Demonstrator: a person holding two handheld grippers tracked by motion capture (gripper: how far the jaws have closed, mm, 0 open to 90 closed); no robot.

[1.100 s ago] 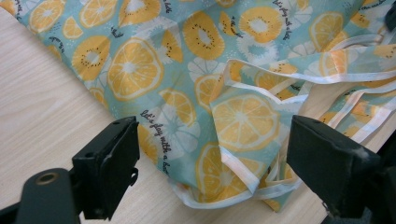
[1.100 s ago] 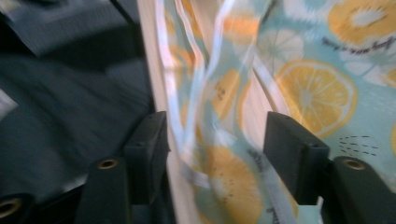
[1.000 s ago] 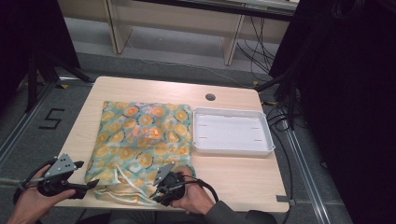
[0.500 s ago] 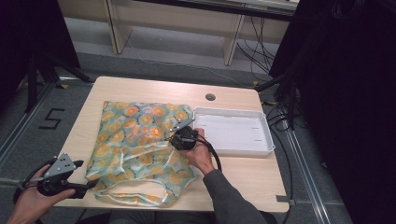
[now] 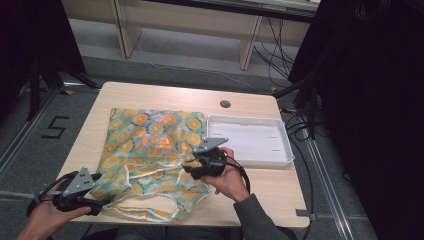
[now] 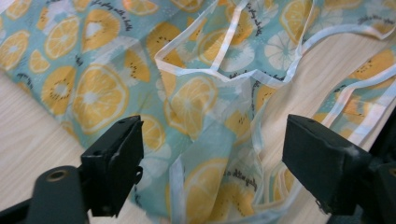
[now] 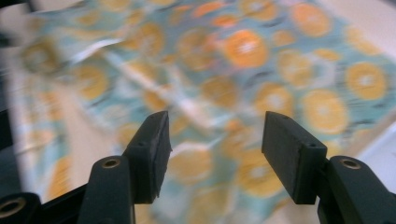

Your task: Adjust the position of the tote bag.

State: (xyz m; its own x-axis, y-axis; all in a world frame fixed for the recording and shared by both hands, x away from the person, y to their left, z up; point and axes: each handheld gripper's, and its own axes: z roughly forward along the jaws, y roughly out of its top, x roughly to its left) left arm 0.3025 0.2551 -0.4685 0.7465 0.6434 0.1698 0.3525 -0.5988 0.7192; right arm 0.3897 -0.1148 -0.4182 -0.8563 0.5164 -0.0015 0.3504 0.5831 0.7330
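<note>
A thin bag (image 5: 150,145) printed with orange slices on a teal ground lies flat on the wooden table (image 5: 165,95). Its white-trimmed handles (image 5: 145,212) spread toward the near edge. My left gripper (image 5: 100,204) rests at the bag's near left corner. In the left gripper view it (image 6: 212,158) is open, its jaws wide apart over crumpled fabric (image 6: 93,93) and white trim (image 6: 224,42). My right gripper (image 5: 187,170) hovers over the bag's right side, pointing left. It (image 7: 215,149) is open above the blurred print (image 7: 280,56), holding nothing.
A white rectangular tray (image 5: 247,120) sits on the right half of the table, just right of the bag. A round cable hole (image 5: 225,104) lies behind it. Bare wood runs along the far edge and the near right corner (image 5: 280,200).
My right gripper left the bag's near edge, swung up over its right side, then settled slightly back. The left gripper stayed where it was.
</note>
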